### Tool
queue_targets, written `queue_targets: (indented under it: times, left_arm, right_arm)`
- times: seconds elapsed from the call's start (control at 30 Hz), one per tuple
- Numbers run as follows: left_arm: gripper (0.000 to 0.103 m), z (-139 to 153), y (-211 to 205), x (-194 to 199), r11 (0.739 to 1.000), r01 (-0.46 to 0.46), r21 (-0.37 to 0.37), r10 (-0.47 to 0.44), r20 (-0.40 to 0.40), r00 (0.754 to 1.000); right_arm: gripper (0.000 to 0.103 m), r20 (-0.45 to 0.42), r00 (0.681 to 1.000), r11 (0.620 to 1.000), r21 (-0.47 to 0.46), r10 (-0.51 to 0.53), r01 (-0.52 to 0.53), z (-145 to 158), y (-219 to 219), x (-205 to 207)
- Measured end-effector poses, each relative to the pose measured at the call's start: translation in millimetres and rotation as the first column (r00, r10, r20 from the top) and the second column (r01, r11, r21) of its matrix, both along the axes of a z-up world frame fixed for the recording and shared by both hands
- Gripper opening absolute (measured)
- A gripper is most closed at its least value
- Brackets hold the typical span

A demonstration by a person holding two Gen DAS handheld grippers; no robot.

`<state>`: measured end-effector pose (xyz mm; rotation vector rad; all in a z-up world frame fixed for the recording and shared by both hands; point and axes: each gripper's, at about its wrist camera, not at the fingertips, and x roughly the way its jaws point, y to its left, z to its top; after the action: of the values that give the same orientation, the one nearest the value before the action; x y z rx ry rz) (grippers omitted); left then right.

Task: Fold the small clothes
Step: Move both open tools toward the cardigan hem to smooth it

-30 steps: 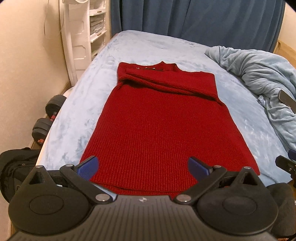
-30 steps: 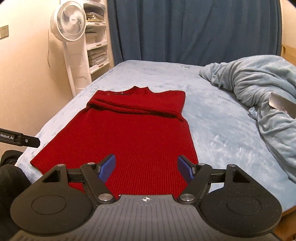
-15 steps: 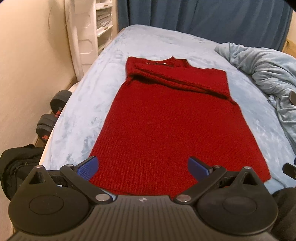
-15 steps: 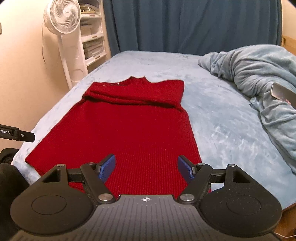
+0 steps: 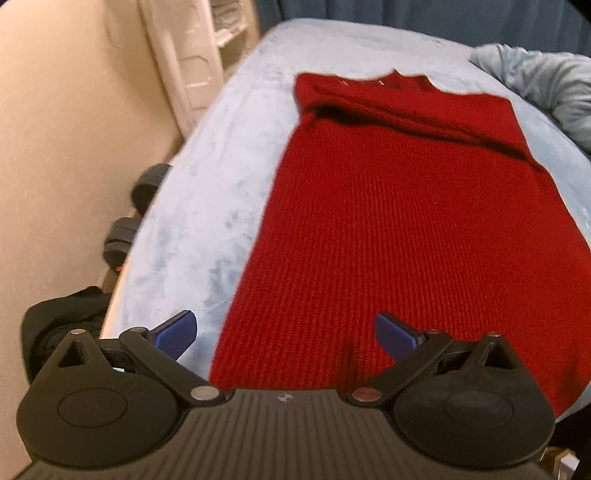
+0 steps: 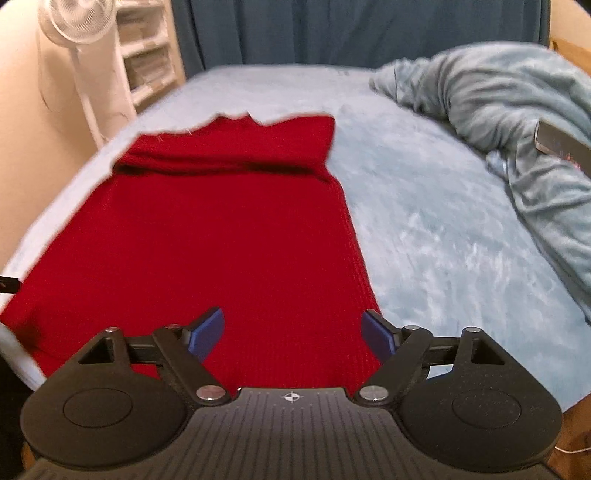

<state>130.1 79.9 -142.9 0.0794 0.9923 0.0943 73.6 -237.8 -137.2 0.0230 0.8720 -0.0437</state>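
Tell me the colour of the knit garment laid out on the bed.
Deep red, a plain ribbed knit garment; it shows best in the left wrist view.

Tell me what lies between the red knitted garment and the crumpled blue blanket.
Only bare pale-blue bedcover lies between the red knitted garment and the crumpled blue blanket, seen clearest in the right wrist view.

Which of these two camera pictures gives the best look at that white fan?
The right wrist view. There the white fan stands at the top left, with its round grille and its stand in sight, though motion blur softens it and the frame's edge crops the grille's top. The left wrist view shows no fan head, only a white upright piece beside the bed, which may be its stand.
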Motion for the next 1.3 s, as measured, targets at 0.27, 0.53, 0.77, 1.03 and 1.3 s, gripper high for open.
queue_targets:
  times: [0.27, 0.53, 0.77, 1.03, 1.3]
  left_arm:
    - [0.103, -33, 7, 26, 0.998, 0.053, 0.022, -0.052, -0.056, 0.997]
    - [0.103, -42, 20, 49, 0.995, 0.087, 0.055, -0.083, -0.073, 0.994]
    - [0.103, -56, 39, 82, 0.996, 0.087, -0.032, -0.090, -0.119, 0.989]
    - [0.103, -64, 46, 84, 0.994, 0.077, -0.076, -0.085, -0.106, 0.991]
    - [0.103, -68, 52, 82, 0.991, 0.079, -0.110, -0.088, -0.074, 0.993]
  right_arm:
    - [0.085, -0.123, 0.992, 0.999, 0.006, -0.037, 0.038, -40, -30, 28]
    - [0.085, -0.169, 0.977, 0.989, 0.035, -0.134, 0.142, -59, -69, 60]
    - [0.085, -0.253, 0.961, 0.973, 0.170, -0.109, 0.155, -87, -92, 84]
    - [0.093, -0.223, 0.973, 0.987, 0.132, -0.055, 0.086, -95, -81, 78]
    - [0.094, -0.279, 0.957, 0.989, 0.092, -0.083, 0.113, -94, -75, 86]
